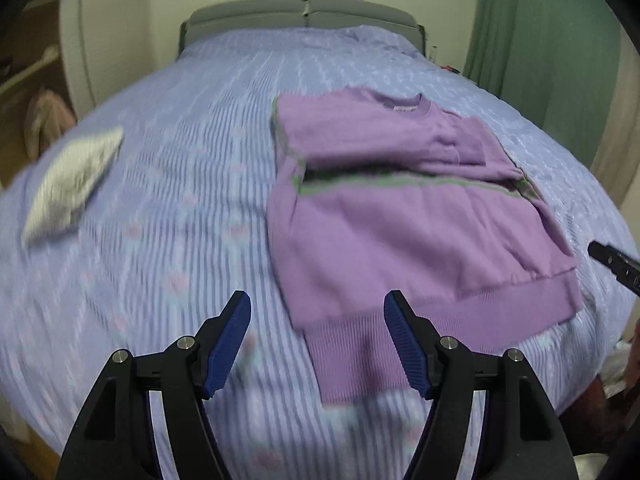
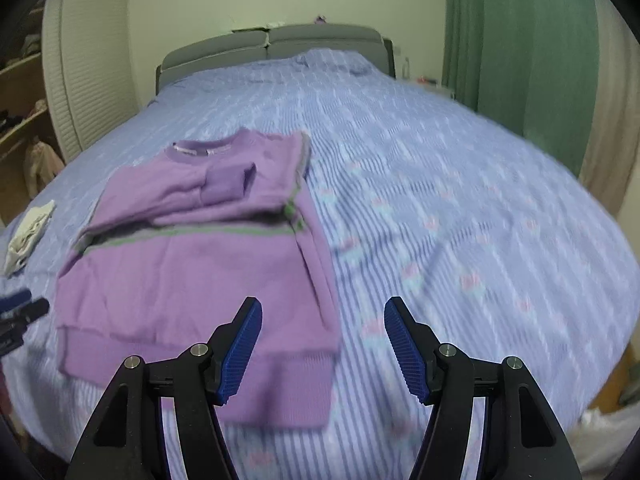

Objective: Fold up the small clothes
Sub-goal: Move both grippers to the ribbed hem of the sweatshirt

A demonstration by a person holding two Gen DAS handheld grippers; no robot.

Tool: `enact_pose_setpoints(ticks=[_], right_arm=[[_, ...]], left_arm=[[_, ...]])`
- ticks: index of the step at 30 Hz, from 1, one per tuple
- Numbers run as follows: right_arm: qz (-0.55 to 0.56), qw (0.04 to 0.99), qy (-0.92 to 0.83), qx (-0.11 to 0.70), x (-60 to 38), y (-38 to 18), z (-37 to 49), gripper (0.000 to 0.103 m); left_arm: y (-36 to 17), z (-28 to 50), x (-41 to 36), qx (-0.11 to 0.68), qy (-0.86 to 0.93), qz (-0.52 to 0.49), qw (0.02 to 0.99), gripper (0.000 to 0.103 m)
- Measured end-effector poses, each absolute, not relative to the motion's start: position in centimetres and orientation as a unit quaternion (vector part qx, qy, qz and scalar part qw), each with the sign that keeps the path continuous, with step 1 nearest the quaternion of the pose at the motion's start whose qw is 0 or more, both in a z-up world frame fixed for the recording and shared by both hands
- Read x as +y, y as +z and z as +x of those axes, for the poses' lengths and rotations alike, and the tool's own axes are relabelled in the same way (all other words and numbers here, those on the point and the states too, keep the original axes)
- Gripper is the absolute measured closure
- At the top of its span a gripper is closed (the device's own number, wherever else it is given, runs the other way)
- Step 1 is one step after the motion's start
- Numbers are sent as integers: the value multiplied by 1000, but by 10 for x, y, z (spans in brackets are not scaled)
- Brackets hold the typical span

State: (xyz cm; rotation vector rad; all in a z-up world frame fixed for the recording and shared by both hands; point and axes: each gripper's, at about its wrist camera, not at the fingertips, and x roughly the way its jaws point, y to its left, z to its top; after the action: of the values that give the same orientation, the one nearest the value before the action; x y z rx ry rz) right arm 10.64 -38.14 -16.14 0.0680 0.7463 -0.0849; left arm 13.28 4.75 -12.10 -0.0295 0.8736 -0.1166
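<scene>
A purple sweatshirt (image 1: 400, 216) lies on the blue striped bedspread (image 1: 180, 208), sleeves folded in over the chest, ribbed hem nearest me. It also shows in the right wrist view (image 2: 192, 272). My left gripper (image 1: 318, 316) is open and empty, hovering over the hem's left corner. My right gripper (image 2: 323, 320) is open and empty, over the hem's right corner. The tip of the right gripper (image 1: 616, 264) shows at the right edge of the left wrist view. The left gripper's tip (image 2: 20, 312) shows at the left edge of the right wrist view.
A folded white cloth (image 1: 72, 188) lies on the bed left of the sweatshirt, also in the right wrist view (image 2: 28, 232). Grey headboard (image 2: 272, 48) at the far end. Green curtain (image 2: 520, 52) on the right, open shelves (image 2: 20, 92) on the left.
</scene>
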Motion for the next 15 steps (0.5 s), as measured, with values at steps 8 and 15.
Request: enact_pose_setpoints(ticks=[8, 15], right_arm=[[79, 916, -42, 391, -399, -197, 82, 39], [95, 912, -34, 397, -399, -212, 84, 39]], left_arm=[[-146, 108, 45, 434, -64, -42, 898, 35], [-159, 122, 52, 446, -73, -103, 886, 36]])
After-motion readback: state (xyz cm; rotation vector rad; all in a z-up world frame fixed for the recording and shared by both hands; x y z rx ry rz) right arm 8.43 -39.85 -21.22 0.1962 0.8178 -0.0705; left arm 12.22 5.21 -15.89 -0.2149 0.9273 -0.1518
